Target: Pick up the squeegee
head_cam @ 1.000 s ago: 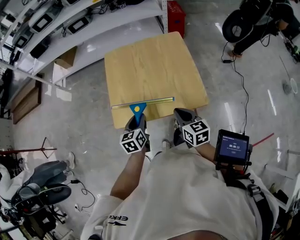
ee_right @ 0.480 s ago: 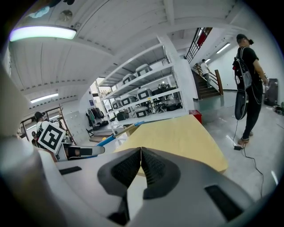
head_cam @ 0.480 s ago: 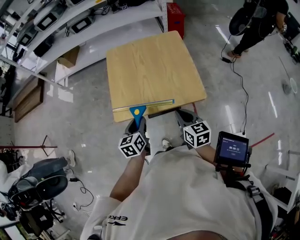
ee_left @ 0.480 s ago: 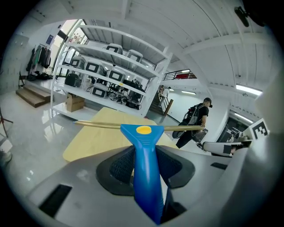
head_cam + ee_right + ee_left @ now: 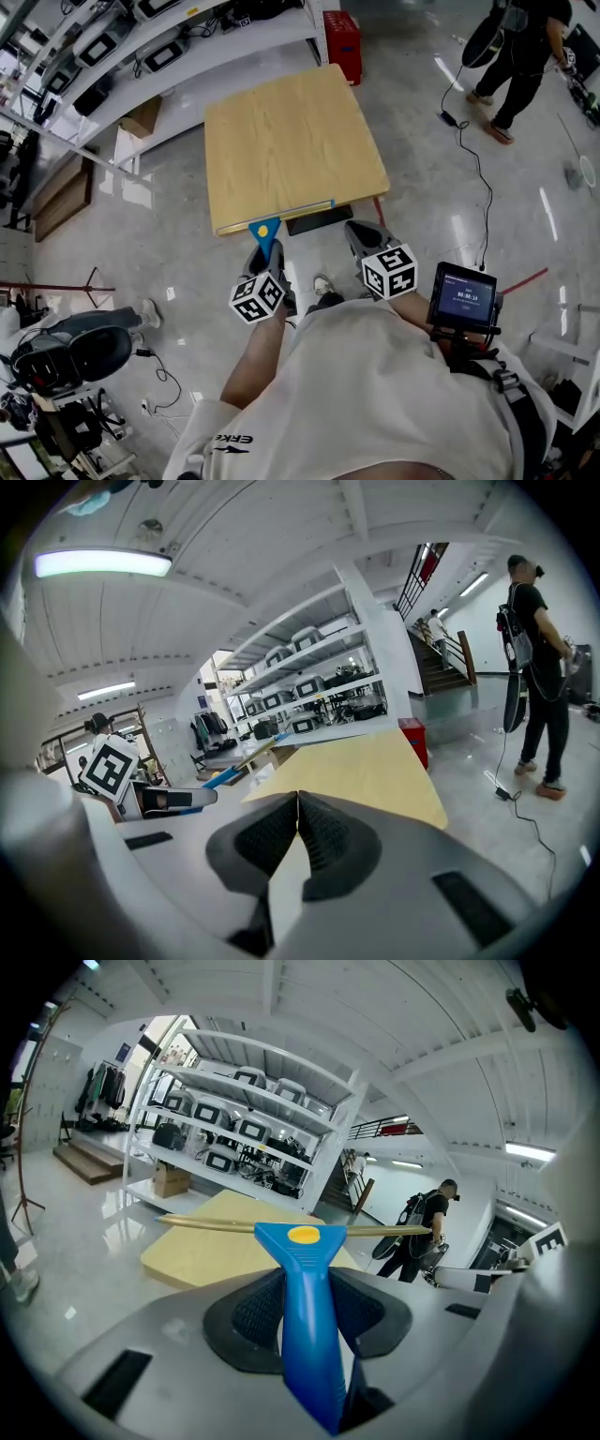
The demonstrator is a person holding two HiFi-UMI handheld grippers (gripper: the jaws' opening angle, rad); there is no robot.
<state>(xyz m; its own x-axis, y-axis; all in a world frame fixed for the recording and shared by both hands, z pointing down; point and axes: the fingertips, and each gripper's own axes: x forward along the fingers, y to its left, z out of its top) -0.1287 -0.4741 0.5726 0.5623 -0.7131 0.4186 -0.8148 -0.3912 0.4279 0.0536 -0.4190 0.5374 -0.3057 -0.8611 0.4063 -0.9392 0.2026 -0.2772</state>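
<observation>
Two grippers sit low in my head view. Left gripper (image 5: 267,253): fingers clamped on the handle of the blue plastic squeegee (image 5: 305,1279) w/ yellow dot and brass-coloured blade bar. The blade runs along the near edge of the square light-wood bench (image 5: 281,131); I can't tell if it touches. Right gripper (image 5: 361,234): fingers together, nothing btwn them. Far right, a person in black (image 5: 520,42) stands on the floor.

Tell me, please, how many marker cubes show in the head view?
2. Left cube on the left gripper, holding the squeegee; right cube on the right gripper. None seems hidden.
</observation>
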